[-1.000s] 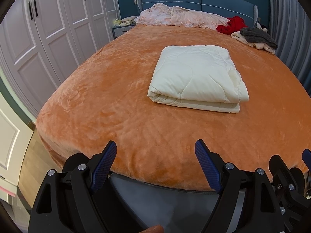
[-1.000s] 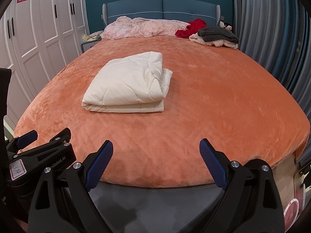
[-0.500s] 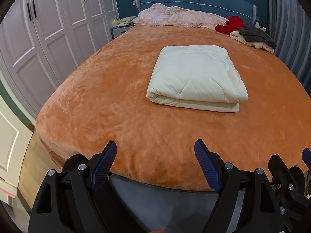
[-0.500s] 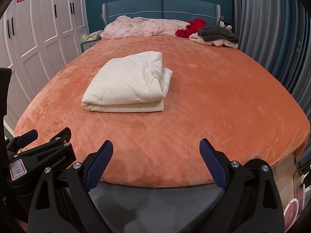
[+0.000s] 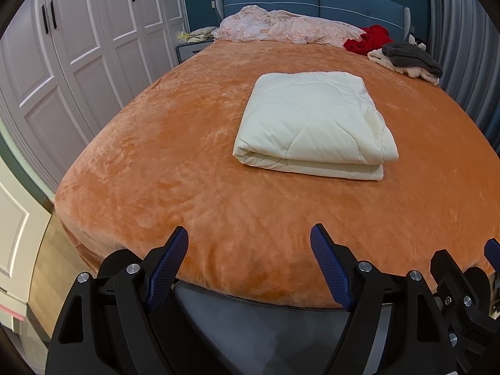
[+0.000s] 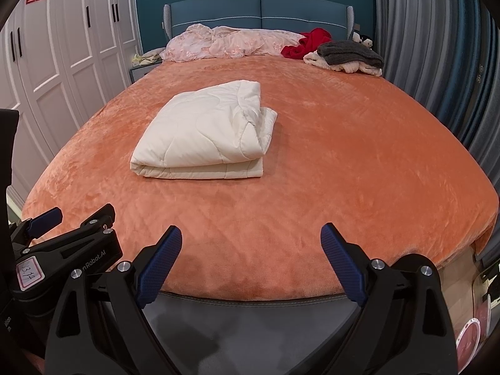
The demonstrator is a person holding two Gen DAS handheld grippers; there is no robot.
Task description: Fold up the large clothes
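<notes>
The folded cream quilt (image 5: 315, 125) is seen mid-bed (image 5: 156, 162), well apart from the left claw (image 5: 250, 259) and right claw (image 6: 251, 257), both held wide open and empty at the foot edge.

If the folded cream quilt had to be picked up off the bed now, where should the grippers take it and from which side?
Probably the near edge of the cream quilt, coming from the foot of the bed. That edge faces both open grippers, left and right, and shows the stacked layers with a rounded fold at the near-left corner. Take one near corner each, pinching all layers; the right side's layers look loose.
</notes>
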